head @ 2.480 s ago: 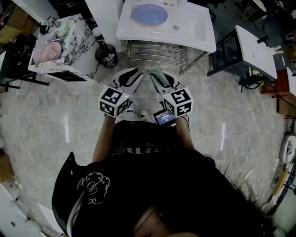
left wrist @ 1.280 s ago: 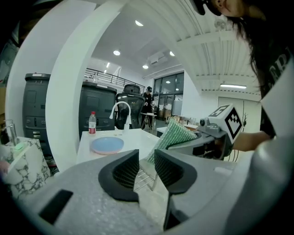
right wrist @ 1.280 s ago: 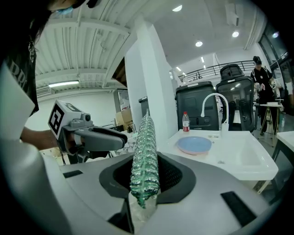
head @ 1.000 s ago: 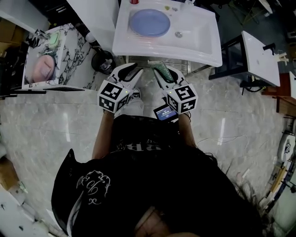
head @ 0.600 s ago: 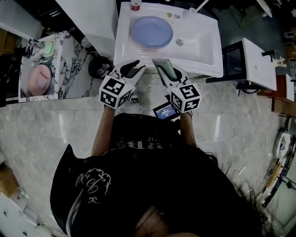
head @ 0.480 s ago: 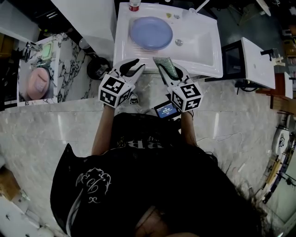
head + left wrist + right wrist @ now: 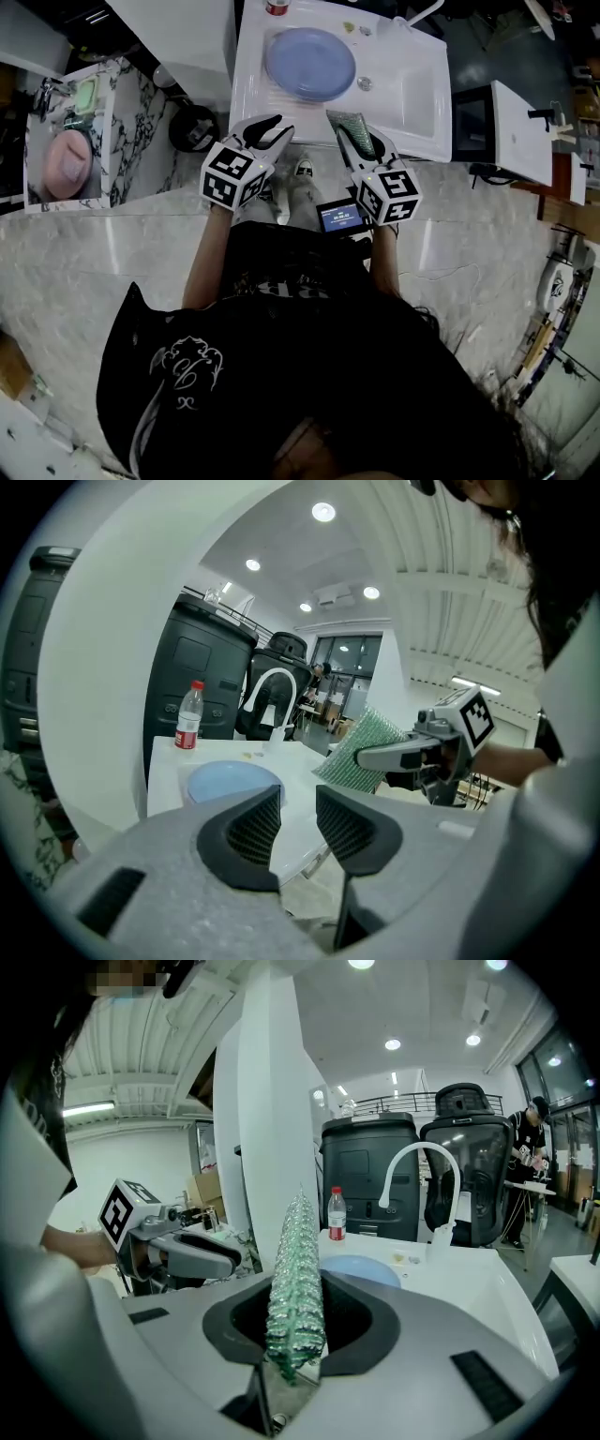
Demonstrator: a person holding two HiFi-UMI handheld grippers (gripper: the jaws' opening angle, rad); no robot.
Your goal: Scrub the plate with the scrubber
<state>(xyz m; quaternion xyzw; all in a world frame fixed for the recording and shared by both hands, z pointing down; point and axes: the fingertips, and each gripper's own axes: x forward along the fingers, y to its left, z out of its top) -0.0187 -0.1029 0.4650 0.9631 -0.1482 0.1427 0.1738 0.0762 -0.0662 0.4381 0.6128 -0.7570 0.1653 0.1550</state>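
surface: white sink [image 7: 412,98], blue plate [image 7: 310,63] on it | room: marble floor [image 7: 84,267] | left gripper [image 7: 298,819] parted, empty | right gripper [image 7: 296,1335] pinching green scrubber [image 7: 297,1260]

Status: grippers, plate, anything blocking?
Right gripper shut on green mesh scrubber. Left gripper open, empty. Round blue plate flat in white sink, untouched. Nothing between grippers and plate.
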